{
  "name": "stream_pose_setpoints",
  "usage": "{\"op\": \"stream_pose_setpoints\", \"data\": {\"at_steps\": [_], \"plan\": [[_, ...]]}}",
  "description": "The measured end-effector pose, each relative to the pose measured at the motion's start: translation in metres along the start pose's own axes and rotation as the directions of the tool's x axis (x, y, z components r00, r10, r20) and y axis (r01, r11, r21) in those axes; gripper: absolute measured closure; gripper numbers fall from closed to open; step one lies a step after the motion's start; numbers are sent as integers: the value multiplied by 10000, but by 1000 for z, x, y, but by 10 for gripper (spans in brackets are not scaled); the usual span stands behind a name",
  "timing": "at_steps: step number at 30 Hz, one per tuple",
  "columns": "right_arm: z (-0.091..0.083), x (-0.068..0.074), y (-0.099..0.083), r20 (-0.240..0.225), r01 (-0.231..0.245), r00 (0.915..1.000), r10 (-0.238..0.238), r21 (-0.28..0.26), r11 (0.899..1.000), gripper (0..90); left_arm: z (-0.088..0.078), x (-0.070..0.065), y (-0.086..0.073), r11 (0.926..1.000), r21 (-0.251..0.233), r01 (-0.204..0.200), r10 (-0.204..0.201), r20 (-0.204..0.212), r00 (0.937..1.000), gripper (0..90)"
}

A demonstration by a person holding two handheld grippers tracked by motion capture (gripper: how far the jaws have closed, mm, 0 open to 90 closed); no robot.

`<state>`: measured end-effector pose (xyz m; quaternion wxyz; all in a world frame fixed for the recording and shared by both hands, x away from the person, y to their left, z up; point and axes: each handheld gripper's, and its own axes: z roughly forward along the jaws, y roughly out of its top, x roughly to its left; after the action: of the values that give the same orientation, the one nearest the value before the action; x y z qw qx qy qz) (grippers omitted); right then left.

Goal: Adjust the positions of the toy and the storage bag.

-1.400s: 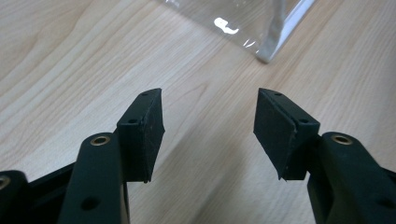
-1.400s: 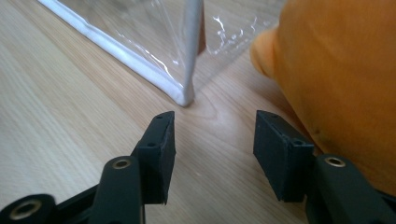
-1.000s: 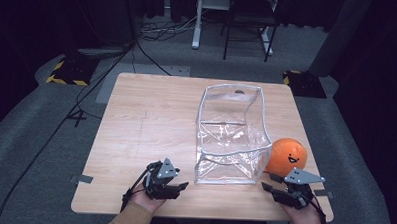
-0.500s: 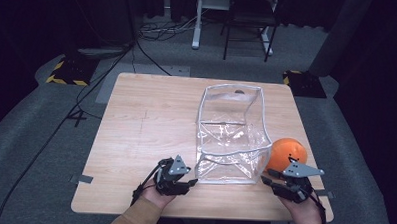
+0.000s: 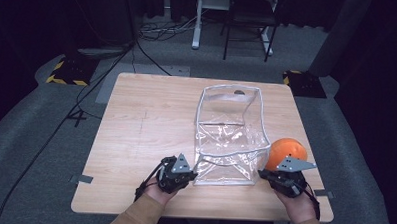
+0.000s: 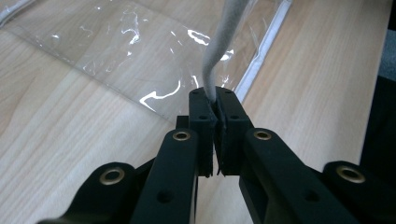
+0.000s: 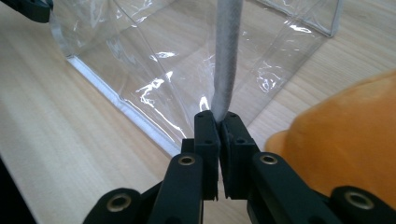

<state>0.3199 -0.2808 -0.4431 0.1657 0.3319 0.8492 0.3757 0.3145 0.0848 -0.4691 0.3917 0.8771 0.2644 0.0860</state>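
Two grippers hold one clear bag point(image 5: 229, 138) on the table point(image 5: 146, 120). Left gripper point(image 5: 177, 172) pinches its near grey rim point(image 6: 215, 60), right gripper point(image 5: 284, 179) pinches the other corner. An orange ball point(image 5: 284, 151) sits just beside the right gripper, partly hidden behind its plate

One clear plastic bag point(image 5: 229, 135), one orange ball point(image 5: 284, 151), two grippers, one wooden table point(image 5: 151, 115).

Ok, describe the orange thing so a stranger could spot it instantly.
Start at the wooden table and go to its near right corner. Beside the clear plastic bag, just beyond the right gripper, sits the orange ball: the only round, brightly coloured item there.
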Motion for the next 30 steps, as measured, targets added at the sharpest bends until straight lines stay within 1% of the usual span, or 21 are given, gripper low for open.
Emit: {"op": "stream_pose_setpoints", "data": {"at_steps": [1,2,3,5,6,7,8,10,11,12,14,16,17,18,19,21,22,23,24,28,30], "plan": [[0,0,0,0,0,10000,0,0,10000,861,0,0,0,10000,0,0,0,0,10000,869],[-1,7,0,-176,150,9997,-150,10,9999,862,-7,-3,-5,9999,121,34,-34,-19,10000,869],[-1,10,-1,-253,172,9995,-172,2,9999,862,-10,-4,-8,9999,144,74,-74,6,10000,868],[-1,13,-1,-332,225,9992,-225,-10,9997,862,-13,-6,-11,9998,174,105,-105,-22,9999,869],[-1,22,-1,-557,366,9978,-367,-45,9993,862,-21,-11,-18,9997,213,146,-144,-87,9999,868],[-1,22,-1,-557,366,9978,-367,-45,9993,862,-21,-11,-18,9997,213,146,-144,-87,9999,868],[-2,25,-2,-619,416,9972,-418,-43,9991,862,-26,-14,-23,9995,218,227,-225,-87,9997,868],[-3,40,-2,-916,686,9934,-685,-23,9976,863,-37,-21,-33,9992,259,310,-307,-114,9995,867],[-3,40,-2,-916,686,9934,-685,-23,9976,863,-37,-21,-33,9992,259,310,-307,-114,9995,868],[-4,48,-3,-1098,820,9906,-814,12,9966,863,-44,-27,-39,9991,302,298,-293,-177,9994,867],[-6,55,-3,-1197,941,9885,-925,78,9955,863,-49,-32,-44,9992,313,258,-249,-265,9993,867],[-8,63,-3,-1274,1058,9865,-1033,130,9943,864,-54,-36,-50,9990,347,266,-258,-232,9994,866],[-8,63,-3,-1274,1058,9865,-1033,130,9943,864,-54,-36,-50,9990,347,266,-258,-232,9994,866],[-10,71,-5,-1388,1090,9846,-1064,115,9940,864,-58,-37,-54,9990,358,253,-245,-224,9994,866],[-11,74,-6,-1443,1095,9838,-1067,114,9939,864,-60,-37,-55,9990,352,258,-250,-227,9994,866],[-11,77,-7,-1478,1105,9832,-1075,123,9938,864,-61,-38,-57,9990,343,273,-267,-185,9995,866],[-14,83,-8,-1544,1148,9817,-1111,152,9933,864,-64,-41,-61,9991,305,304,-301,-104,9995,866],[-14,83,-8,-1544,1148,9817,-1111,152,9933,864,-64,-41,-61,9991,305,304,-301,-104,9995,866],[-15,86,-9,-1579,1125,9815,-1081,193,9935,864,-66,-44,-63,9994,299,176,-172,-130,9998,866],[-18,88,-11,-1565,1093,9821,-1049,202,9938,862,-66,-46,-64,9996,259,122,-121,-37,9999,862],[-18,88,-11,-1596,1070,9818,-1030,168,9941,823,-67,-46,-65,9997,202,113,-112,-65,9999,839]]}}
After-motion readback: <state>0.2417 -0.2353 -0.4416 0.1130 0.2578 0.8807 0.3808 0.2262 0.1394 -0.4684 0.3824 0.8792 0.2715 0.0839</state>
